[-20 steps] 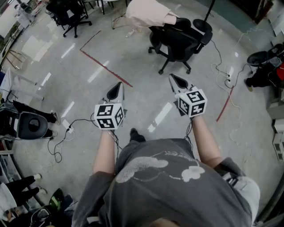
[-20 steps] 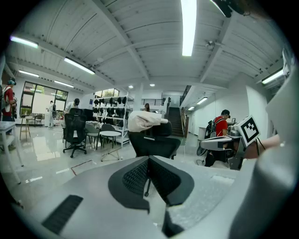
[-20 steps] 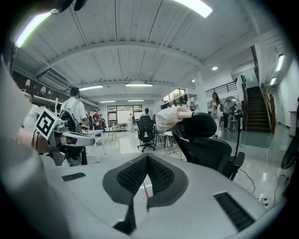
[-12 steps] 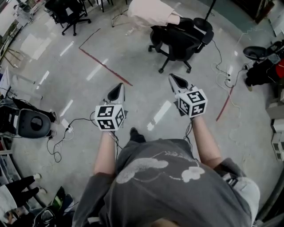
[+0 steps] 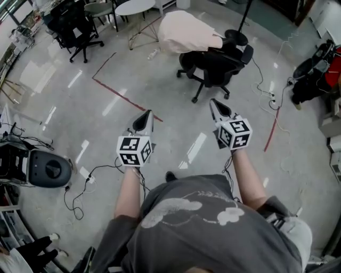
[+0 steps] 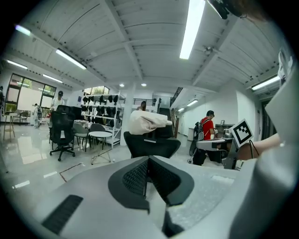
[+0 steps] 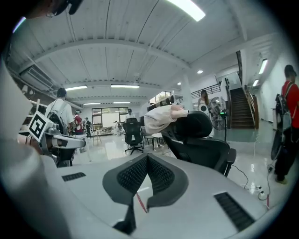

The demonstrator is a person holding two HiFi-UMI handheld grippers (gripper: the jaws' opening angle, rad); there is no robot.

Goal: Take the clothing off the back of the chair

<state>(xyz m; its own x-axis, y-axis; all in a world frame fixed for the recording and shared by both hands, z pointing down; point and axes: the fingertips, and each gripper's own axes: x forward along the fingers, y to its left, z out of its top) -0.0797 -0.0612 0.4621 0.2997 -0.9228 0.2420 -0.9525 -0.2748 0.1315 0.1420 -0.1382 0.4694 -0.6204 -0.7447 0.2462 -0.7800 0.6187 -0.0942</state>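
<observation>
A pale pink garment (image 5: 185,32) hangs over the back of a black office chair (image 5: 216,65) at the far middle of the head view. The garment (image 6: 145,122) and chair (image 6: 152,144) show ahead in the left gripper view, and the garment (image 7: 163,118) and chair (image 7: 201,142) show ahead in the right gripper view. My left gripper (image 5: 145,118) and right gripper (image 5: 215,105) are held side by side above the floor, well short of the chair. Both are shut with nothing between the jaws.
Cables (image 5: 269,90) and a power strip lie on the floor right of the chair. Red tape lines (image 5: 125,96) cross the floor. A round black device (image 5: 48,169) sits at the left. More chairs (image 5: 74,29) and a small table (image 5: 136,8) stand at the back. People stand further off.
The person has stepped forward: the chair with the garment sits nearer and lower in the head view. Both grippers stay shut and side by side.
</observation>
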